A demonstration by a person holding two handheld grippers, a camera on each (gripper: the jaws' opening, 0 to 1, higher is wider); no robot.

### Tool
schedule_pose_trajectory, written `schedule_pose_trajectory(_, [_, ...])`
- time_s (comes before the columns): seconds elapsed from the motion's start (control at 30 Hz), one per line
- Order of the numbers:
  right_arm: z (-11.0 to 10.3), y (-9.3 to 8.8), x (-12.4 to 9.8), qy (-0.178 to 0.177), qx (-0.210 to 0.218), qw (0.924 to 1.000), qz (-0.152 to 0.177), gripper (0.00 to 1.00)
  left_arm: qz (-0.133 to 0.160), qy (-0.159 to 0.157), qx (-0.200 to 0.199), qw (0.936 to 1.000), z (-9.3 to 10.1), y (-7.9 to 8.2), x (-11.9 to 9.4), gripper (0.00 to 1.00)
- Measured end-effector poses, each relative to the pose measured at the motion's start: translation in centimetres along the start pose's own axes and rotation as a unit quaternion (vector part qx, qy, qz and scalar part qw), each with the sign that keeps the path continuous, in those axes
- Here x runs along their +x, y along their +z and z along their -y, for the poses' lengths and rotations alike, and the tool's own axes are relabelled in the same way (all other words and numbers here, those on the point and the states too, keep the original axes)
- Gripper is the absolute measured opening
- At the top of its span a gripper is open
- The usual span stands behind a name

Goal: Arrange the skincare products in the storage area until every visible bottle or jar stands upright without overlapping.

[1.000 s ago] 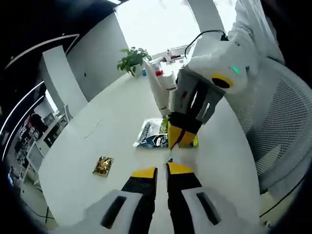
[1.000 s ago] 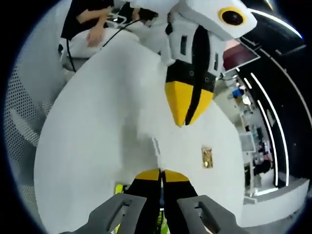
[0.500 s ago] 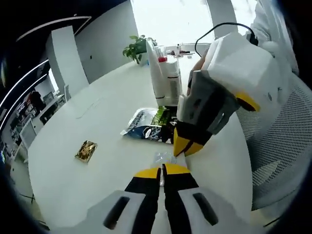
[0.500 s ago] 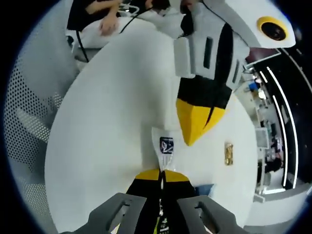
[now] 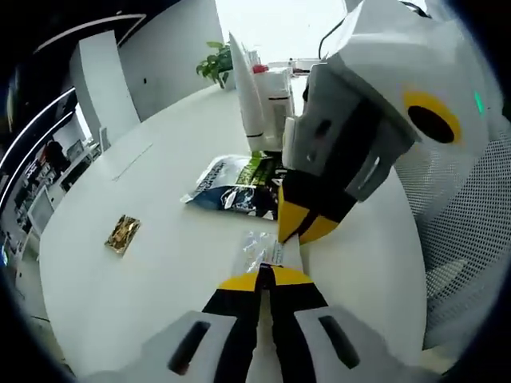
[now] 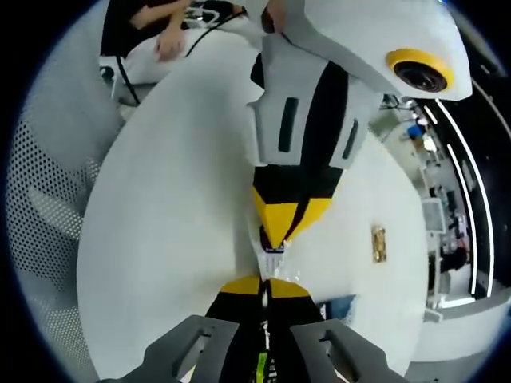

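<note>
A small clear sachet [image 5: 257, 251] with a dark print hangs just above the white table [image 5: 152, 167]. My left gripper [image 5: 266, 275] is shut on its near edge. My right gripper [image 5: 297, 235] comes in from the right, jaws together, tips on the sachet's far edge. In the right gripper view the sachet [image 6: 272, 262] spans the short gap between my shut right gripper [image 6: 264, 281] and the left gripper [image 6: 281, 239] pointing down from above. Tall white bottles [image 5: 263, 112] stand upright further back on the table.
Blue and green foil packets [image 5: 235, 191] lie flat in front of the bottles. A small gold sachet [image 5: 121, 233] lies apart, also seen as the gold sachet [image 6: 378, 242]. A potted plant [image 5: 215, 62] stands at the far end. A mesh chair [image 6: 48, 199] and a person's hand [image 6: 168, 44] flank the table.
The two grippers have closed in on each other until their tips nearly meet. The small sachet, earlier at one gripper's tip, now sits between both.
</note>
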State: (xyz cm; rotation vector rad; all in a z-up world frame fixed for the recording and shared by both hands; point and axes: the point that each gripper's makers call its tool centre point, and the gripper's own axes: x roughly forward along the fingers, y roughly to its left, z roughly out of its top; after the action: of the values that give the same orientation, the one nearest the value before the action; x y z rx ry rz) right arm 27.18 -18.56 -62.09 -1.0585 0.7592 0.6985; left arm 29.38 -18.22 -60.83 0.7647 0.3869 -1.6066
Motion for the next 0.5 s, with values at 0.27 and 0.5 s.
schedule_pose_trajectory(0.27, [-0.6, -0.1, -0.9, 0.011, 0.009, 0.9997, 0.019, 0.00, -0.001, 0.002, -0.001, 1.0000, 0.3, 0.0, 0.2, 0.06])
schedule_pose_trajectory(0.5, [-1.3, 0.2, -3.9, 0.019, 0.102, 0.9917, 0.076, 0.10, 0.008, 0.003, 0.014, 0.9999, 0.4, -0.1, 0.2, 0.06])
